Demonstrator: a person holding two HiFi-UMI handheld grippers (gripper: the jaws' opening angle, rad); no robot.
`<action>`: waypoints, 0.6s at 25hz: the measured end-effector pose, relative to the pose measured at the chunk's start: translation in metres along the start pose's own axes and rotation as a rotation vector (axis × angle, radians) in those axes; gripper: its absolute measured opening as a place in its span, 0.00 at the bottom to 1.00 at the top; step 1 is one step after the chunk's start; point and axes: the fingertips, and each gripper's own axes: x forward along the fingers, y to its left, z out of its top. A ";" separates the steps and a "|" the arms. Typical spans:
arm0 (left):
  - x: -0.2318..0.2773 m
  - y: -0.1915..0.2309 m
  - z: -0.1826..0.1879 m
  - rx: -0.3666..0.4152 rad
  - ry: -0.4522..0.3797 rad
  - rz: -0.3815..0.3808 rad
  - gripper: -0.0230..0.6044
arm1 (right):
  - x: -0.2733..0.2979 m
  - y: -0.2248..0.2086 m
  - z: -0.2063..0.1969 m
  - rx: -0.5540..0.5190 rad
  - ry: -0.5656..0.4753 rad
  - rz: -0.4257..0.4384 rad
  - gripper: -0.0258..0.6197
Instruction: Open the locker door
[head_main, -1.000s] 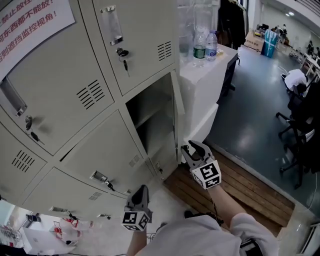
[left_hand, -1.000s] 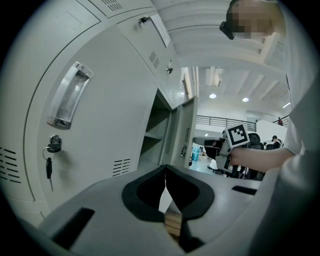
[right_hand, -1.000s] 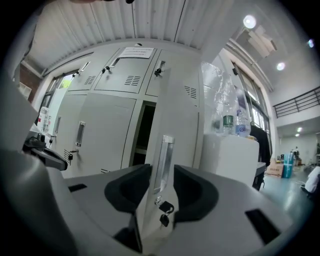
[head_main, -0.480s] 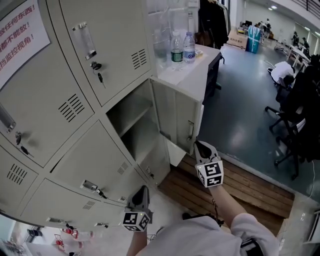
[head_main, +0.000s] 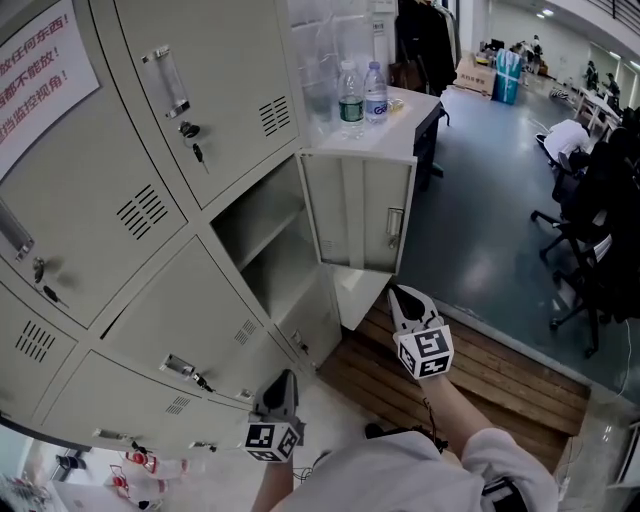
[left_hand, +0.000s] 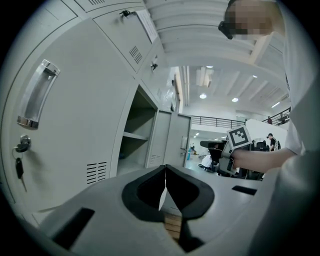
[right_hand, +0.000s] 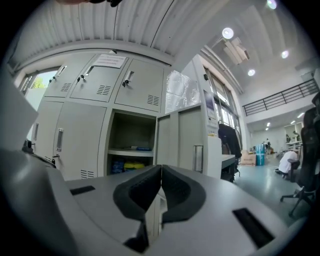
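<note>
Two bottles (head_main: 350, 97); one open locker door (head_main: 360, 212); two grippers: left gripper (head_main: 284, 380), right gripper (head_main: 402, 293).

Notice (head_main: 35, 75): cut off by the head view's left edge; red print incomplete.
Locker contents (right_hand: 124, 165): blue and yellow items, too small to identify.
Bottles (head_main: 350, 95): labels too small to read.
Counter (head_main: 410, 115): front hidden behind the open locker door (head_main: 360, 210).
Upper-door paper (right_hand: 109, 60): print too small to read.
Distant person (head_main: 570, 140): white-clad, too small for detail.
</note>
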 end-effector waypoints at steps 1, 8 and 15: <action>-0.003 0.002 0.000 0.001 -0.001 0.008 0.05 | 0.000 0.006 0.000 0.008 -0.005 0.020 0.06; -0.028 0.014 0.005 0.009 -0.020 0.089 0.05 | 0.002 0.064 -0.002 0.079 -0.022 0.212 0.06; -0.059 0.034 0.010 0.010 -0.039 0.184 0.05 | 0.005 0.125 -0.004 0.081 -0.024 0.375 0.06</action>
